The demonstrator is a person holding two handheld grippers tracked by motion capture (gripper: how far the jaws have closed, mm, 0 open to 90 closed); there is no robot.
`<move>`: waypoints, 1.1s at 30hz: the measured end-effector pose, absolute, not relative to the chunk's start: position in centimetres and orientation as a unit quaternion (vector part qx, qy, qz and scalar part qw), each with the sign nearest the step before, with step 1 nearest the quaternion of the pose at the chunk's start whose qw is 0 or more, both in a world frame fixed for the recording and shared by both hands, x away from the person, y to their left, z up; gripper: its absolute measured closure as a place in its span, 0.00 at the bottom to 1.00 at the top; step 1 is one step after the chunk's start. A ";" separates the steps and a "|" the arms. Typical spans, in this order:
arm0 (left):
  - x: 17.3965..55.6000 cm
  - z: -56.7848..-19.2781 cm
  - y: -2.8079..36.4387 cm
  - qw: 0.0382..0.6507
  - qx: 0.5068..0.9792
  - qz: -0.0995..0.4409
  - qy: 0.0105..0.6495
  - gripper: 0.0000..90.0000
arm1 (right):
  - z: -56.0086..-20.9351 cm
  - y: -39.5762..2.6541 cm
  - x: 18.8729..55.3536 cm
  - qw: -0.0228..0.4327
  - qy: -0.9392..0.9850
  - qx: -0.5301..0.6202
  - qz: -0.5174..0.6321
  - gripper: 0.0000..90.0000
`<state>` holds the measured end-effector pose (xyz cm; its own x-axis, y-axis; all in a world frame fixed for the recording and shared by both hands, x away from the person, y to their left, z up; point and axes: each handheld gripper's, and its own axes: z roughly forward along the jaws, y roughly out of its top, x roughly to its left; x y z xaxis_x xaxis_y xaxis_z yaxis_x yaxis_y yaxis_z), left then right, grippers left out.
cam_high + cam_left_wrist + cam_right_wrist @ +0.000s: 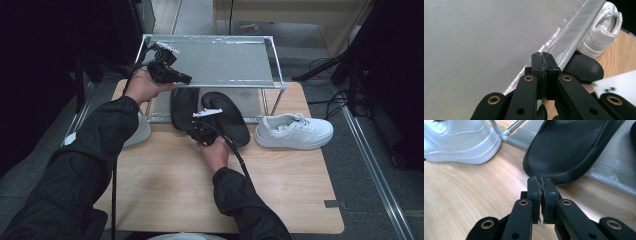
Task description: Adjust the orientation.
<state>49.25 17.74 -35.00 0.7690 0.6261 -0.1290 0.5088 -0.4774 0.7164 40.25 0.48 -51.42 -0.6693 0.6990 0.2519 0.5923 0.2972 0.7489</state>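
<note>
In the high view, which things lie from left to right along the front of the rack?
White shoe half hidden by the sleeve → left black slipper → right black slipper → white sneaker.

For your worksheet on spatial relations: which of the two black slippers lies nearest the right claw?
The right-hand black slipper, whose heel sticks out over the wooden table just before the shut right claw; the other black slipper lies further left.

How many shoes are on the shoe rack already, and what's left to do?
Two black slippers lie on the rack's bottom shelf, one poking out. The right gripper is shut at its heel; the left gripper, also shut, hovers over the top shelf. Both white sneakers wait on the table.
</note>
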 end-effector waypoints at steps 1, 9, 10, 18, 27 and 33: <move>49.3 -35.0 17.8 0.389 0.856 0.075 0.332 1.00 | -51.2 0.2 39.9 0.063 0.805 0.396 0.437 0.98; 49.4 -35.1 17.8 0.392 0.853 0.069 0.338 0.99 | -50.2 -3.4 37.8 0.065 0.806 0.385 0.445 0.97; 49.4 -35.0 17.8 0.391 0.854 0.069 0.337 0.99 | -50.1 -3.9 37.6 0.064 0.808 0.385 0.441 0.97; 49.5 -35.1 17.9 0.394 0.853 0.066 0.337 0.99 | -49.2 -8.2 36.0 0.080 0.796 0.394 0.453 0.97; 49.3 -35.1 17.8 0.393 0.853 0.070 0.337 0.99 | -49.0 -12.3 35.0 0.112 0.806 0.404 0.419 0.99; 49.3 -35.1 17.8 0.393 0.852 0.070 0.339 0.99 | -49.5 -14.5 34.2 0.122 0.805 0.413 0.408 1.00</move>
